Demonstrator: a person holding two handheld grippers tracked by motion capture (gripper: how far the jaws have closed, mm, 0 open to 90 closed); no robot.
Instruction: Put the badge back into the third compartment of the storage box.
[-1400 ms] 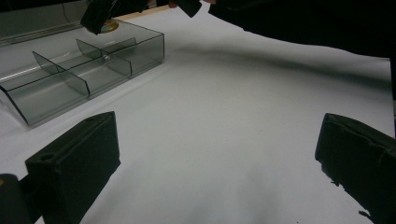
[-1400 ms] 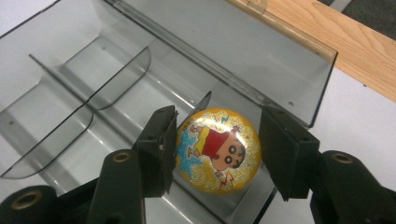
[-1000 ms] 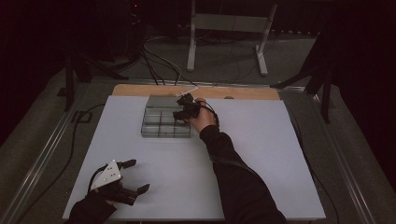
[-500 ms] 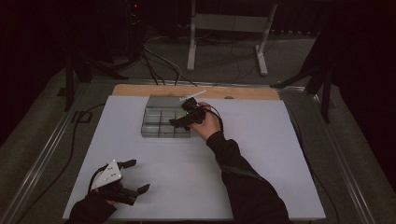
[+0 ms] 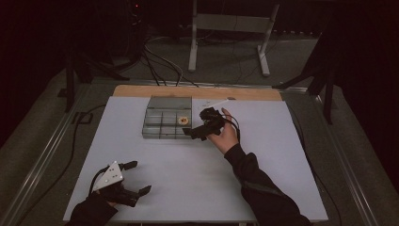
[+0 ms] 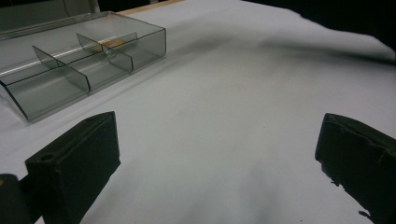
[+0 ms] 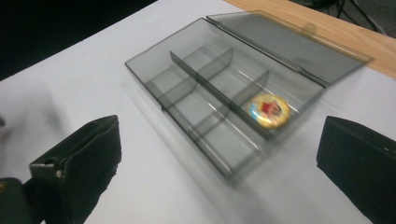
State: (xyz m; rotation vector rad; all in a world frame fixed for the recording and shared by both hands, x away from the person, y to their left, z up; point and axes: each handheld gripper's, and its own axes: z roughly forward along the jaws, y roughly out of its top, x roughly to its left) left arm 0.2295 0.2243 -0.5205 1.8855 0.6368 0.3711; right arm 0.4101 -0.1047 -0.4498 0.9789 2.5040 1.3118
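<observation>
Standing with jaws wide and nothing between them, the right gripper has just been opening; it sits just beside the right edge of the box. The box is a clear grey tray with dividers and its lid folded back. A round yellow badge lies flat in one compartment by the right end, next to the lid-side wall. The left gripper rests near the front left of the white table, jaws wide and empty, well apart from the box
</observation>
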